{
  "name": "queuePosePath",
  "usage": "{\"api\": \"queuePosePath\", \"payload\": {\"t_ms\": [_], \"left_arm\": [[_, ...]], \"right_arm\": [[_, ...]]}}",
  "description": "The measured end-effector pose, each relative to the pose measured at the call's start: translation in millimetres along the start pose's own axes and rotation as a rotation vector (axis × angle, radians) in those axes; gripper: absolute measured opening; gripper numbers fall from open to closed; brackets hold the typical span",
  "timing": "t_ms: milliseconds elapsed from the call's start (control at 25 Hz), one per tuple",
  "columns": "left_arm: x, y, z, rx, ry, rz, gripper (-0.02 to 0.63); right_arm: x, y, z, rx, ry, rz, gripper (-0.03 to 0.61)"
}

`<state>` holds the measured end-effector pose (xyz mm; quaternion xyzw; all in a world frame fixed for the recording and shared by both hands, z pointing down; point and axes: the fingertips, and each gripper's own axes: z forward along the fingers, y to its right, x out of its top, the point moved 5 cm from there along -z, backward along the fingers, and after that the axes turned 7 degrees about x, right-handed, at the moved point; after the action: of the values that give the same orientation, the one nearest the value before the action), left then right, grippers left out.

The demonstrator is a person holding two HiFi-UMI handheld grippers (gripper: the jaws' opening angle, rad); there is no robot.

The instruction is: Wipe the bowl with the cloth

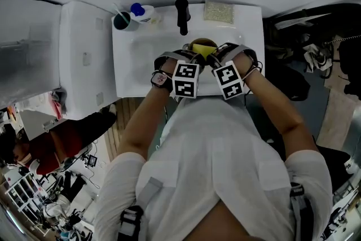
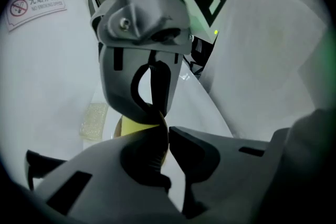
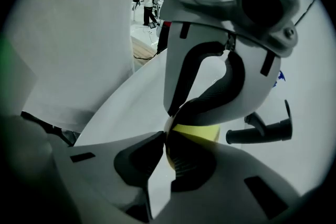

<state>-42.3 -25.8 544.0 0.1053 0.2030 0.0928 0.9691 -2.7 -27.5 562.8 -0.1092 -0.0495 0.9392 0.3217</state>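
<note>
Over the white sink (image 1: 141,48) I hold a dark olive bowl (image 1: 197,42) with a yellow cloth (image 1: 204,49) in it. My left gripper (image 1: 193,56) is shut on the bowl's thin rim (image 2: 163,126). In the left gripper view the cloth (image 2: 131,126) shows just left of the left gripper (image 2: 167,136). My right gripper (image 1: 214,57) faces it nose to nose. In the right gripper view the right gripper (image 3: 166,147) is pinched on a thin pale-yellow edge of the cloth (image 3: 202,132) at the rim. Most of the bowl is hidden by the two grippers.
A black faucet (image 1: 182,15) stands at the sink's back, close behind the bowl, and shows again (image 3: 260,131) to the right. A pale sponge (image 1: 218,11) lies at the back right. A dark cup (image 1: 122,20) and a blue-capped bottle (image 1: 141,11) stand at the back left.
</note>
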Motion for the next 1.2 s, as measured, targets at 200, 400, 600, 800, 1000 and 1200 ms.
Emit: {"api": "queuePosePath", "payload": {"t_ms": [200,400,600,800,1000,1200], "left_arm": [[-2.1,-4.6,6.8,0.069,0.024,-0.029,0.032],[-11.2,-24.2,0.0,0.202,0.055,-0.233,0.167],[-32.2,-43.8,-11.0,0.243,0.21,-0.823,0.146],[-42.6,-52.1,3.1,0.12,0.271,-1.343,0.141],[-47.7,-48.5,19.2,0.124,0.166,-1.441,0.143],[-53.3,-42.0,28.9,0.107,0.126,-1.529,0.084]], "right_arm": [[-6.2,0.6,6.3,-0.01,-0.046,0.025,0.032],[-21.2,-3.5,13.1,0.008,-0.086,0.066,0.032],[-36.1,-7.6,14.4,-0.009,-0.123,0.093,0.032],[-35.6,-7.9,17.2,-0.023,-0.143,0.092,0.032],[-26.7,-7.2,20.5,-0.025,-0.145,0.076,0.032],[-17.9,-12.9,26.5,-0.004,-0.128,0.081,0.034]]}}
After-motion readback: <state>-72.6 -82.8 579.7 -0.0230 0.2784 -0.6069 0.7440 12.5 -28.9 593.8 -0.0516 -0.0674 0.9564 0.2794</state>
